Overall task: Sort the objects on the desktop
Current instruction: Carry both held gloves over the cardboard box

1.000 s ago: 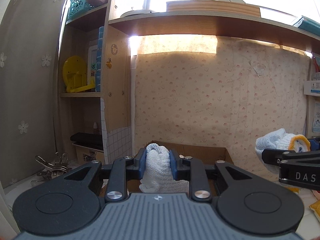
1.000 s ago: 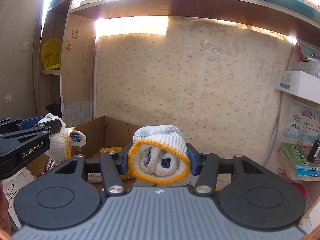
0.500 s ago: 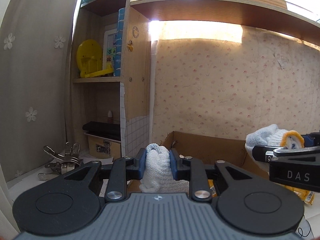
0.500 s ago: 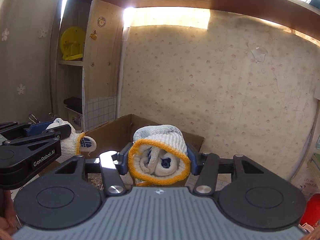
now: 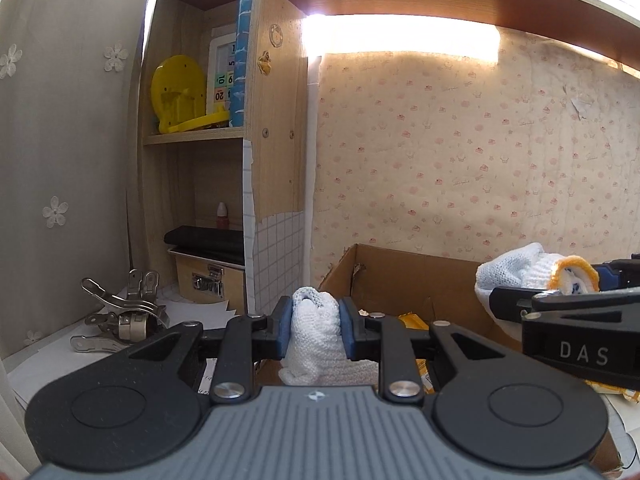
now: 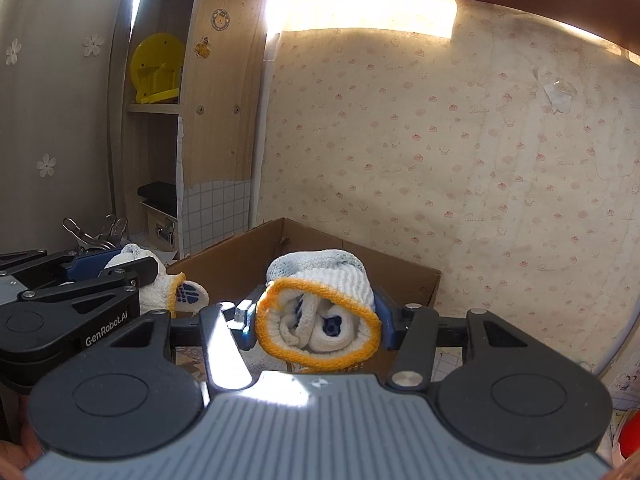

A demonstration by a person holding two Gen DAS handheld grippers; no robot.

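While both tools hung level above the tabletop [image 5: 48,364], each had a knitted work glove pinched between its blue pads. Left gripper [image 5: 315,332]: fingers closed most of the way on a white glove [image 5: 316,330], bunched upright, loose cloth sagging below the pads. Right gripper [image 6: 316,320]: fingers closed on a rolled glove with orange cuff [image 6: 320,324], cuff end turned toward the camera, blue grip dots showing inside the roll.

Handling, as judged: both gloves light, soft, easily squashed, not fragile. Knit gave the pads good friction, so slipping seemed unlikely; the risk was more of a loose end snagging or a roll coming undone. Best hold looked to be across the thick bundled middle, as taken, not by the cuff edge.

Pose: both grippers pointed forward and roughly horizontal, side by side. From the left wrist, the right gripper sat at the right edge; from the right wrist, the left one sat at the left edge, near but apart.

Just beyond the fingers stood an open cardboard box [image 6: 400,276], yellow packets partly visible inside. Both gloves hung at or just short of its near rim, not yet in it. Metal clips [image 5: 120,316] lay farther left. Behind, a wooden shelf unit [image 5: 276,140] and patterned wall covering.
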